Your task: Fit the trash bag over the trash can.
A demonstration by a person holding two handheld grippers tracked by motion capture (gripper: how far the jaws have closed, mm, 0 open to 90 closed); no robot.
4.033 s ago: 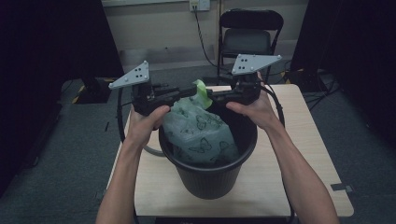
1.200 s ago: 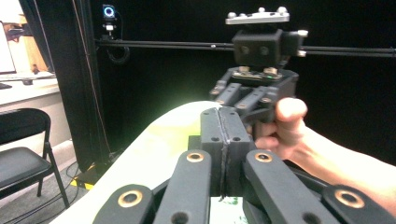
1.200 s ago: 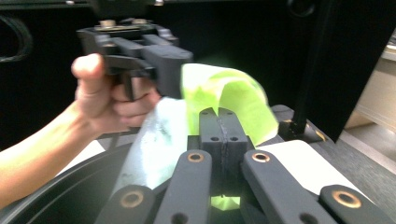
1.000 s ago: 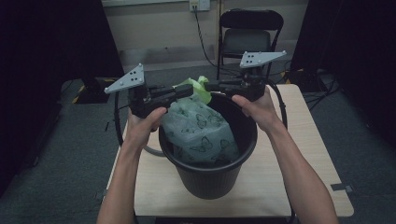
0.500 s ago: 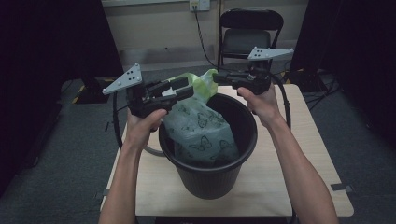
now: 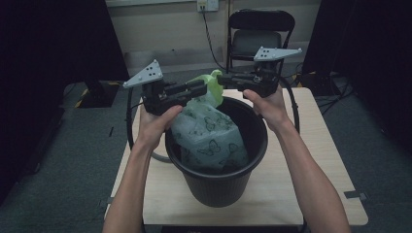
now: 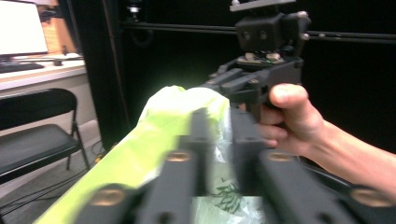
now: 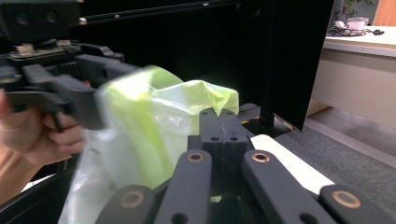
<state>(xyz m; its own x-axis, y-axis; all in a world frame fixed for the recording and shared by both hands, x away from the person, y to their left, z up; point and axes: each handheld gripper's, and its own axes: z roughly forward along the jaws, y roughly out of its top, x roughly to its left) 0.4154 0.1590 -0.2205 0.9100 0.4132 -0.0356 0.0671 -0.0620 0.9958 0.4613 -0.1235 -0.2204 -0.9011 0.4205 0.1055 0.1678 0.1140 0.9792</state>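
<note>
Here's the green plastic bag (image 6: pixel 210 133), printed with butterflies, sitting inside the black bucket (image 6: pixel 218 187) with its bright green top (image 6: pixel 212 81) pulled up above the rim. The left tool (image 6: pixel 203 88) comes in level from the left; its jaws have just been closing, and in the left gripper view the bag's gathered plastic (image 7: pixel 187 112) sits between them, pinched in a narrow gap. The right tool (image 6: pixel 224 79) meets it from the other side, jaws pressed tight together, and the bag's top (image 8: pixel 187 100) bunches right at their tips; whether any film is caught between them is hard to tell. Both tools nearly touch over the bucket's far rim. The bucket stands on the pale wooden tabletop (image 6: pixel 320 160). A black folding chair (image 6: pixel 260 36) waits behind.
</note>
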